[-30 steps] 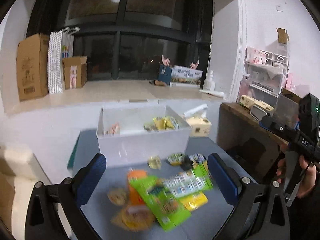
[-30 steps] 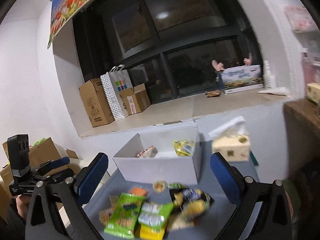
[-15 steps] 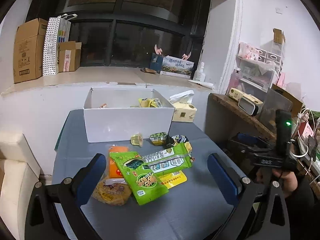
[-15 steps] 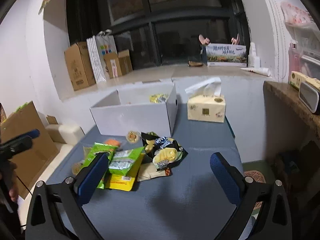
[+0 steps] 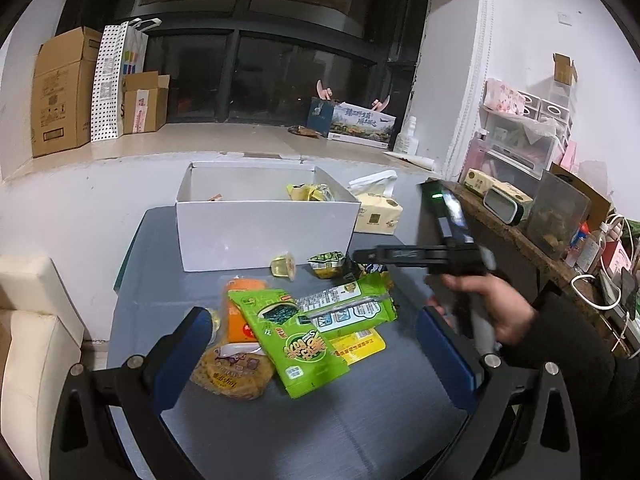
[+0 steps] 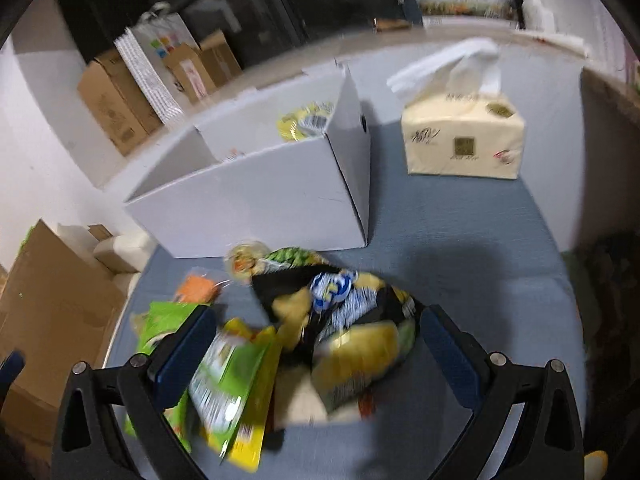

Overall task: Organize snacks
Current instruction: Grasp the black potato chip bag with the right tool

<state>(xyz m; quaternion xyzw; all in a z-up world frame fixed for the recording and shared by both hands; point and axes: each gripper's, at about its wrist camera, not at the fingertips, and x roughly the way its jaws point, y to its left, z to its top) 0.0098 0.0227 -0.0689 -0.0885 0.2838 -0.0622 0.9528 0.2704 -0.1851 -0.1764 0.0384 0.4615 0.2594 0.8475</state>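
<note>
Blue tabletop (image 5: 360, 432) before the white box (image 5: 264, 236): my right gripper (image 6: 316, 344), jaws apart, straddles light, crinkly chip bag (image 6: 348, 320); I'd pinch its edge.

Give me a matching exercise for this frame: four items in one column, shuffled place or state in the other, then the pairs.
Items
1. open white cardboard box
2. cream tissue pack with a white tissue sticking out
3. round yellow-brown cracker pack
4. small clear jelly cup

Places or states
A. just in front of the box's front wall
B. beside the box, on its right
C. nearest the left gripper's left finger
D. at the back of the grey table, a few snacks inside

Pairs: 1-D, 2-B, 3-C, 4-A
</note>
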